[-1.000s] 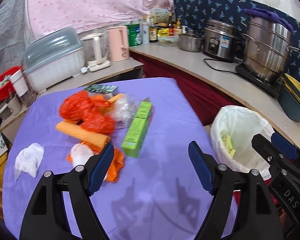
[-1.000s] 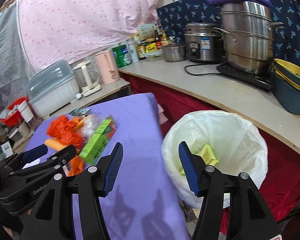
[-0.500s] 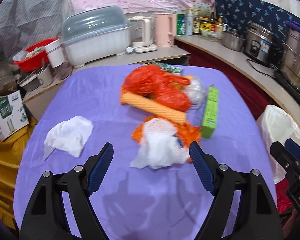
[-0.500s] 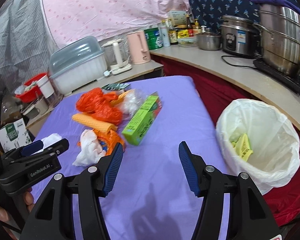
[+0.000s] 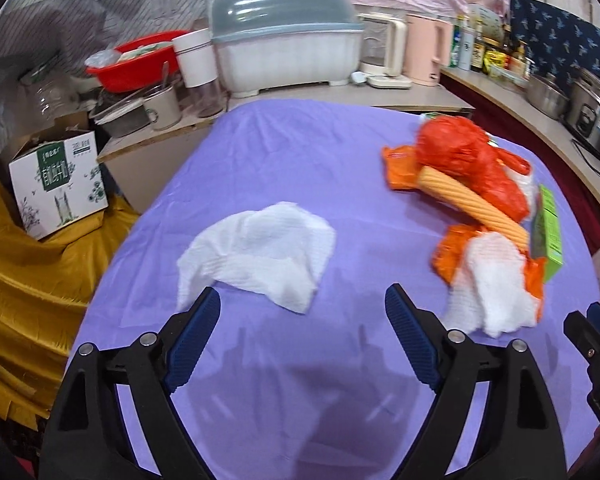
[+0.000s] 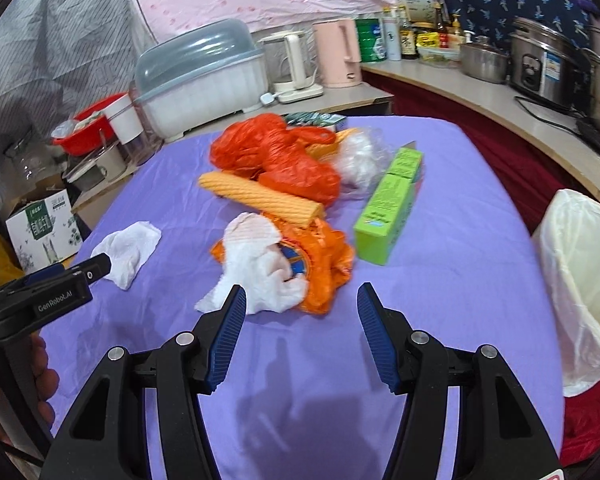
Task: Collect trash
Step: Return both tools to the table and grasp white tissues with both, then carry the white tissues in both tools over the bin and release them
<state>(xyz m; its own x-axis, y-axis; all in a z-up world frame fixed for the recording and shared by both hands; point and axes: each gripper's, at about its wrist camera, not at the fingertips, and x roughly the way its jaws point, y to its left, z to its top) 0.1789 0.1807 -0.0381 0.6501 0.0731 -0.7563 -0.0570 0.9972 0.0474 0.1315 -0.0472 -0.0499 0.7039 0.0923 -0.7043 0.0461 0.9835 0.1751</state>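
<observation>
Left gripper (image 5: 302, 312) is opening, nothing between its jaws, nearing the loose white tissue (image 5: 260, 252); right gripper (image 6: 300, 308), open and empty, is facing the tissue-topped orange wrapper (image 6: 320, 260)—straddle fully before pinching.

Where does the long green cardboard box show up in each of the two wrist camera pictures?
Left wrist view: the long green cardboard box lies at the far right edge, on the purple tablecloth, partly hidden behind the orange trash pile.
Right wrist view: the box lies just right of centre, in full view.
Shared landmark: the yellow ribbed roll lies just left of the box in both.
</observation>
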